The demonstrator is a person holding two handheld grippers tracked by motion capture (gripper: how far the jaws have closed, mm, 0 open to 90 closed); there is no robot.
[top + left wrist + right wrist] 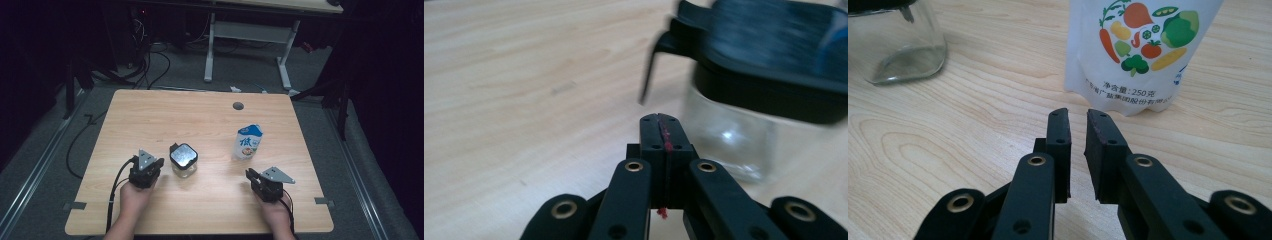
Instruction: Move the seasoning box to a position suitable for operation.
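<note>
- Left gripper: jaws pressed together, empty, just beside the glass jar with its black lid, at the table's near left.
- Right gripper: jaws slightly apart, empty, facing the pouch, not touching.
- Advice: open the left jaws wide before squaring up on the jar.

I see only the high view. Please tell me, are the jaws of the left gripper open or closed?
Observer: The left gripper has its jaws fully shut, with nothing between them.
Operator: And the right one?
Observer: The right gripper shows a narrow gap between its jaws, empty, and points at the white plastic pouch.
Operator: What is printed on this pouch?
Observer: On the side facing the right gripper, coloured vegetables: carrot, tomato, broccoli, peas.
Operator: Is the clear square glass jar with the black lid filled?
Observer: The jar looks empty; you see the wooden table through the glass.
</note>
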